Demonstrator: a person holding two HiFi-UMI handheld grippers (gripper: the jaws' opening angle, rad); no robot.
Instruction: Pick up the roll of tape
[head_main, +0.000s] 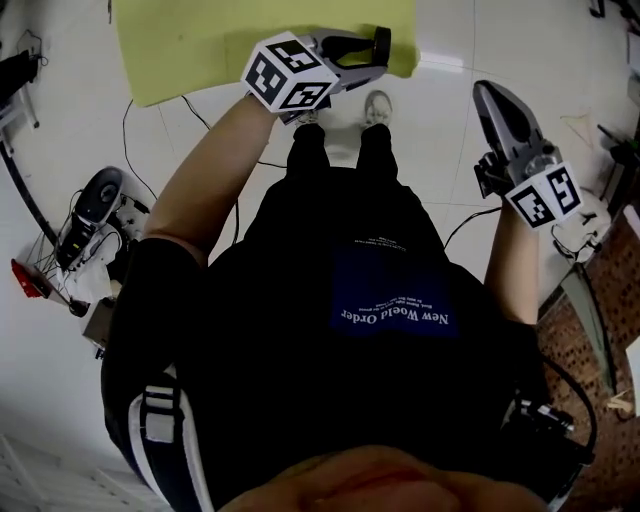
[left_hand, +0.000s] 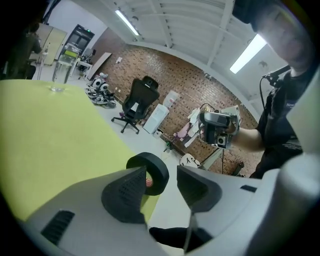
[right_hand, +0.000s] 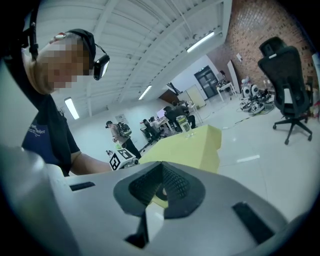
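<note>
one tape roll (left_hand: 152, 172), judged light and stiff, is framed at the table (left_hand: 60, 140) edge by the wide-open left gripper (left_hand: 161, 175), likely best pinched across its wall; the right gripper (right_hand: 159, 190) is closed.

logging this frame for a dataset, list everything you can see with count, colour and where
table: 1, yellow-green, ahead of the person
roll of tape: 1, black, upright at the table's near edge
glass: 1, clear, far back on the table
office chair: 1, black, before the brick wall
gear with cables: 1 heap, grey and black, on the floor at the person's left
shirt: 1, black, on the person
left gripper: 1, grey, fingers apart, tape ahead in the gap, untouched
right gripper: 1, grey, fingers shut, empty, right of the table
</note>
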